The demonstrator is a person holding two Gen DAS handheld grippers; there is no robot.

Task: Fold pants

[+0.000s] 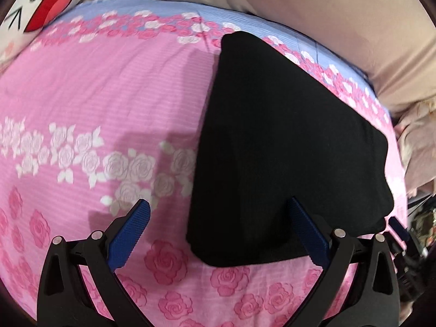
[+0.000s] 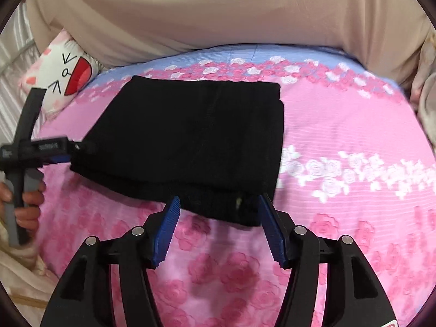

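Observation:
The black pants (image 1: pixel 286 147) lie folded into a compact block on the pink rose-print bed sheet (image 1: pixel 95 95). My left gripper (image 1: pixel 218 209) is open, its blue pads just short of the near edge of the block, holding nothing. In the right wrist view the pants (image 2: pixel 190 141) lie just ahead. My right gripper (image 2: pixel 218 204) is open and empty, its pads at the near edge of the block. The left gripper (image 2: pixel 73 152) shows there at the block's left edge, held in a hand.
A white cartoon-face pillow (image 2: pixel 62 79) lies at the far left corner of the bed. A beige blanket or cushion (image 2: pixel 218 13) bulks along the far side. The right gripper (image 1: pixel 403 234) shows at the right edge of the left wrist view.

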